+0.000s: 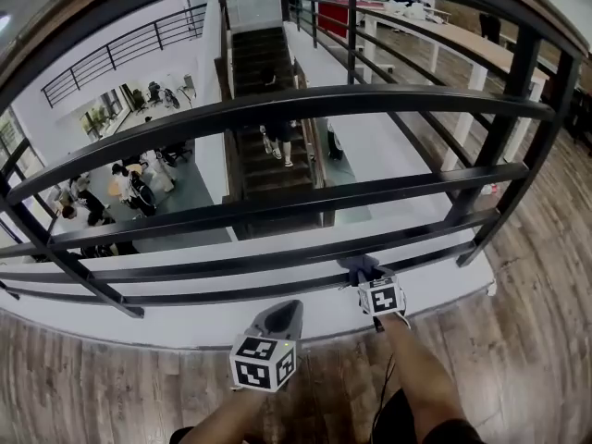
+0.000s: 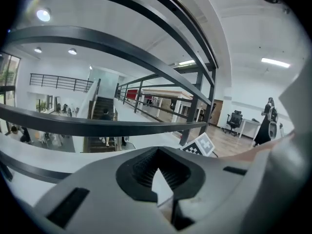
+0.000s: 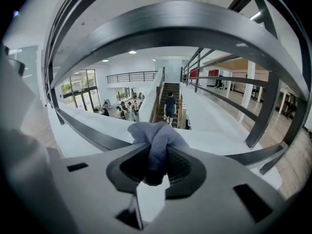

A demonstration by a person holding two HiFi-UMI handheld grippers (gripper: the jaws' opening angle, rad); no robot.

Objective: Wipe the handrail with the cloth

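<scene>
Pinching a bunched cloth [image 3: 157, 138], the right hand-held gripper [image 3: 156, 169] meets the lowest handrail [image 1: 231, 292] bar, lower centre; left hand-held gripper [image 2: 158, 155] closed, empty

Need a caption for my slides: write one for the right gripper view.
Right gripper grips a blue-grey cloth in its jaws near a black railing bar.

Nothing legible here: no words, numbers or brand marks anywhere. The only print is black-and-white square patterns on the left marker cube [image 1: 264, 362] and the right marker cube [image 1: 381, 296], with no lettering.
</scene>
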